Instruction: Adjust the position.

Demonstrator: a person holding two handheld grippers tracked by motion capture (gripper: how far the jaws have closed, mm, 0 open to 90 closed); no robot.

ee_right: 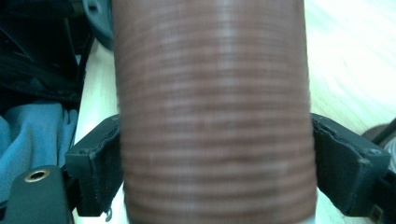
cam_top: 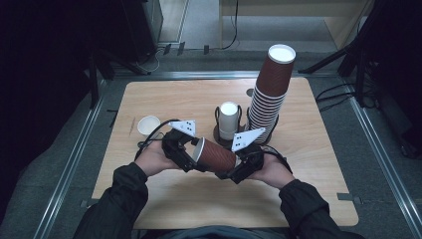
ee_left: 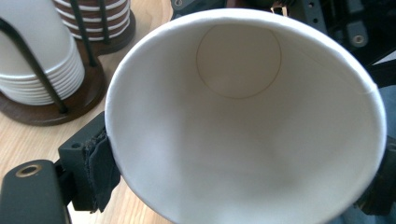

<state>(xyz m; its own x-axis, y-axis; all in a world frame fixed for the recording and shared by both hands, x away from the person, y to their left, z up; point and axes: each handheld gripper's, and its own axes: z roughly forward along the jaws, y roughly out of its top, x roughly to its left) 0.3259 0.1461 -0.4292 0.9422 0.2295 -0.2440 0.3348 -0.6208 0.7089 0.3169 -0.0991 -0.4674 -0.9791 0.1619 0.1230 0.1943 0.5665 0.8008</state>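
- I have the brown ribbed paper cup (cam_top: 217, 155) held level in the air just above the wooden tabletop (cam_top: 308, 149), stretched between my two grippers in front of the person's chest.
- The left gripper (cam_top: 193, 155) is at the cup's open white mouth. In the left gripper view the rim sits between the two black jaws, and the left pad (ee_left: 100, 163) is touching the rim's outside. The jaws are fairly wide, and I judge them to be clamped on the rim.
- The right gripper (cam_top: 234, 168) is at the cup's narrow base end. In the right gripper view the ribbed wall (ee_right: 215, 116) fills the gap, with both pads (ee_right: 105, 163) pressed against it, jaws spread as wide as the cup.
- As I read it, this one cup is already free of the tall leaning stack of brown ribbed cups (cam_top: 271, 94), which stands in its dark wire holder at the far right.
- A second holder with a stack of white paper cups (cam_top: 229, 119) stands just left of that stack, and a single small white cup (cam_top: 148, 125) stands upright by itself, well to the left.
- Left to do, I'd judge: one gripper lets go, and the cup is set down. It isn't on the tabletop yet.
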